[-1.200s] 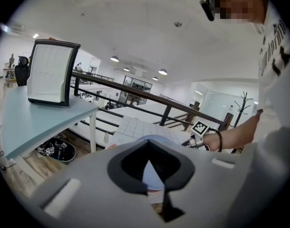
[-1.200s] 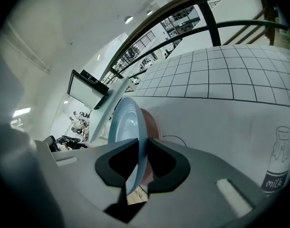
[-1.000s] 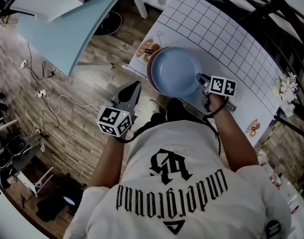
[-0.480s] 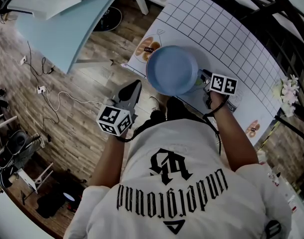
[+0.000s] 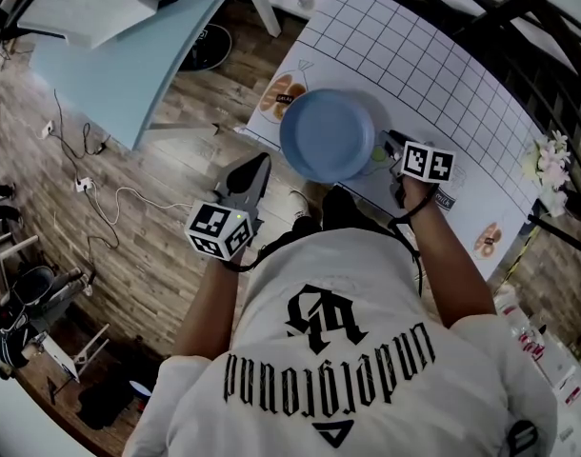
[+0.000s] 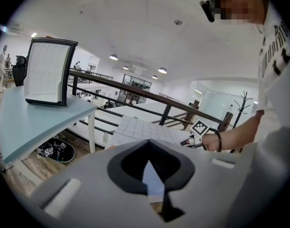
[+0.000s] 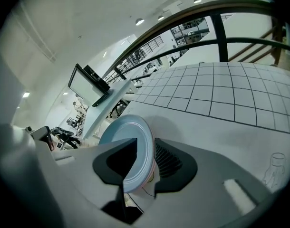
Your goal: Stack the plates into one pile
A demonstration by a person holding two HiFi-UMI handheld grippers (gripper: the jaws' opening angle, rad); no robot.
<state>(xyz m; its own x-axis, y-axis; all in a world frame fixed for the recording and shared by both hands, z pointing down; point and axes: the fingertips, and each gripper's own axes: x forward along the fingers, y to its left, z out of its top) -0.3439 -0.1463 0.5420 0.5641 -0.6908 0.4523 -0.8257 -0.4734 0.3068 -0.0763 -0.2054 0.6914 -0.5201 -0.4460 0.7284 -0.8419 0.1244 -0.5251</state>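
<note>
Wood flooring runs under a white table covered by a gridded sheet, and a pale blue desk stands off to the left. From the head view, the blue plate sits near the table's front edge, close to the person's body. The right gripper reaches in at the plate's right rim. The left gripper hangs over the floor, well apart from the plate and short of the table.

From the left gripper view, its two fingers are drawn together, with only a thin sliver of light between them. Nothing is caught there. The gridded table and the other hand show far ahead.

From the right gripper view, the fingers pinch the blue plate by its rim, one on each face. A pinkish edge peeks out beneath it, which may be another plate, though too little shows to be sure.

The hold is on the rim alone, so the plate could tip or swing if the grip loosens too early. The plate is also close to the table's front edge. If it is released off-centre, it could slide toward the floor. Pulling the fingers away before they part fully could drag the plate with them.
</note>
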